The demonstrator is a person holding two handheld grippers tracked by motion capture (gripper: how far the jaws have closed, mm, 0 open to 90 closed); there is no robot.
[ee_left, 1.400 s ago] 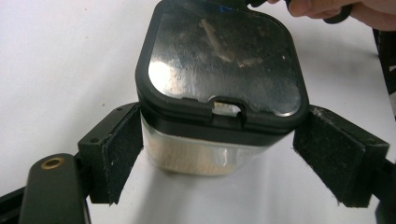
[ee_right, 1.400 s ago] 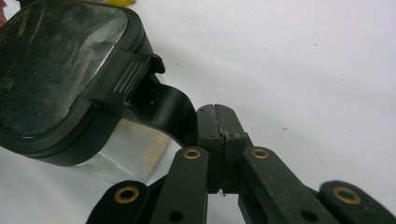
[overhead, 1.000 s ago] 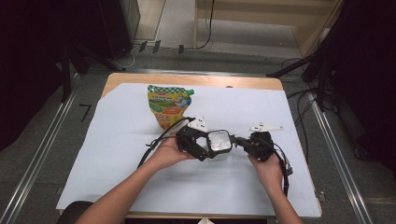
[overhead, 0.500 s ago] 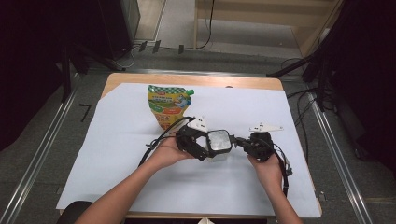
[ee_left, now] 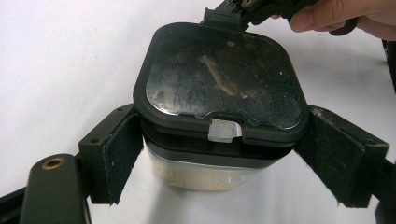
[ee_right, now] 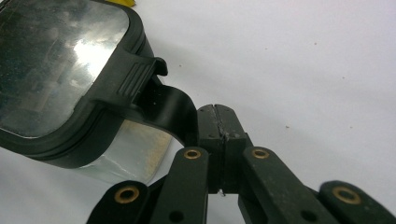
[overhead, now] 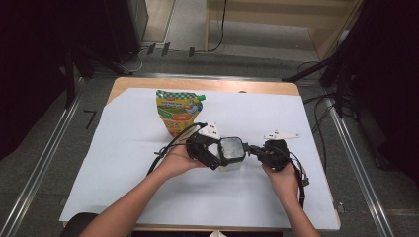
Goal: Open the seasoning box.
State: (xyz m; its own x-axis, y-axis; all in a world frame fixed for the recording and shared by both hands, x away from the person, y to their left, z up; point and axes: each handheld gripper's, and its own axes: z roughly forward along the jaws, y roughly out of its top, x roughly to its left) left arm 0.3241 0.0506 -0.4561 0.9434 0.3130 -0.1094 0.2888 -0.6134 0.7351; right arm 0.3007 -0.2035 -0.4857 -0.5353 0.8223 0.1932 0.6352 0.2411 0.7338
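A small clear container (overhead: pixel 231 150) with a black-rimmed lid (ee_left: pixel 219 77) stands on the white sheet at mid-table. My left gripper (overhead: pixel 217 157) comes in from its left, and in the left gripper view its two pads (ee_left: pixel 119 151) press the container's opposite sides just under the lid. My right gripper (overhead: pixel 252 149) reaches in from the right. Its jaws are closed together on the lid's black latch flap (ee_right: pixel 170 105), which bends out from the ribbed clip (ee_right: pixel 126 79) at the lid's edge.
A green and orange stand-up pouch (overhead: pixel 177 111) stands behind the container, towards the back left. The white sheet (overhead: pixel 123 163) covers most of the wooden table (overhead: pixel 207 84). Cables trail from both grippers across the sheet.
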